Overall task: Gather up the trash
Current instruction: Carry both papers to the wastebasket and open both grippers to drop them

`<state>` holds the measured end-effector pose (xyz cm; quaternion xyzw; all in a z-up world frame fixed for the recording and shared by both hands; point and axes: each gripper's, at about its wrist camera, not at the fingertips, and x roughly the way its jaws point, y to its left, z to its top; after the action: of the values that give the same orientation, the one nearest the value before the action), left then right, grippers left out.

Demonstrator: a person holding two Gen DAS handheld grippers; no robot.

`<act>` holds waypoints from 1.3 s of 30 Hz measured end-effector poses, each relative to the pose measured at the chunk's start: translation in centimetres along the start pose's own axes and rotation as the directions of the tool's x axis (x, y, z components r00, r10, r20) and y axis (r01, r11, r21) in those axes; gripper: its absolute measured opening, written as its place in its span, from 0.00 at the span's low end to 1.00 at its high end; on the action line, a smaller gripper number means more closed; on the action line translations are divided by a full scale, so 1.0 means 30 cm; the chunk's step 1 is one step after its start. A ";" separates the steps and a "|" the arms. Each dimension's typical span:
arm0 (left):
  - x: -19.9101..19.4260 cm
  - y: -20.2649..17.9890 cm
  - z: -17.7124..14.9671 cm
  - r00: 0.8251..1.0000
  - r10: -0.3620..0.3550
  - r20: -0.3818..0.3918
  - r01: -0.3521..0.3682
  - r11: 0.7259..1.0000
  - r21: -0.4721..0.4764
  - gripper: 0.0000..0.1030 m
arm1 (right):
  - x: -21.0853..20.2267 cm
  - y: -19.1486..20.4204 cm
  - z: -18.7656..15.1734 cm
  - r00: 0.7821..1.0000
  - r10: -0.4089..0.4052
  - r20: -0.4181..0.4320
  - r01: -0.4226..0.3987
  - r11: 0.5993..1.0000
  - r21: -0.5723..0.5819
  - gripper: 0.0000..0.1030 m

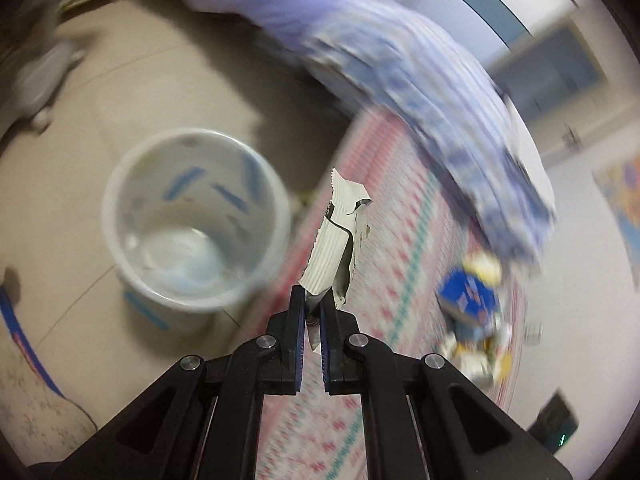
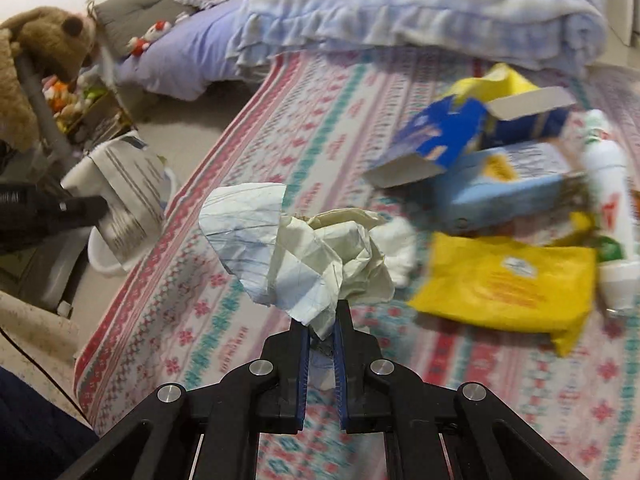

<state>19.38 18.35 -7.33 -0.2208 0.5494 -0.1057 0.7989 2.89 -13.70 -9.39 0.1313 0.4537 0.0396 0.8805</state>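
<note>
Our left tool [image 1: 314, 300] is clamped on a torn white striped wrapper [image 1: 340, 236], which we hold above the edge of the bed with the pink-and-teal patterned sheet [image 1: 400, 216], just beside the round white plastic bin [image 1: 196, 216] standing on the tiled floor [image 1: 72, 208]. Our right tool [image 2: 322, 320] grips a crumpled white tissue wad [image 2: 312, 248] over the same sheet. More trash lies near it: an open blue cardboard box [image 2: 452, 132], a flat yellow packet [image 2: 504, 284] and a white plastic bottle [image 2: 612, 200].
</note>
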 end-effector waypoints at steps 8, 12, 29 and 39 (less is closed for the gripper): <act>0.011 0.251 0.090 1.000 -0.005 -0.014 0.001 0.966 -0.258 0.06 | 0.099 0.186 0.070 0.992 0.125 0.006 -0.125 0.992 -0.010 0.09; 0.018 0.312 0.097 0.999 -0.029 -0.023 0.020 0.946 -0.323 0.08 | 0.190 0.306 0.105 0.987 0.158 -0.022 -0.159 0.987 -0.025 0.10; -0.088 0.511 0.106 0.996 -0.001 0.086 0.050 0.819 -0.571 0.55 | 0.577 0.724 0.289 0.975 0.178 -0.133 -0.192 0.977 -0.095 0.15; -0.137 0.418 0.076 0.992 0.082 0.091 -0.030 0.881 -0.471 0.55 | 0.598 0.730 0.299 0.971 0.181 -0.159 -0.198 0.975 -0.101 0.35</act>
<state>19.02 31.61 -9.11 -0.3969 0.5207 0.0654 0.7531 21.72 9.02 -12.73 0.1190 0.5002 0.1596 0.8427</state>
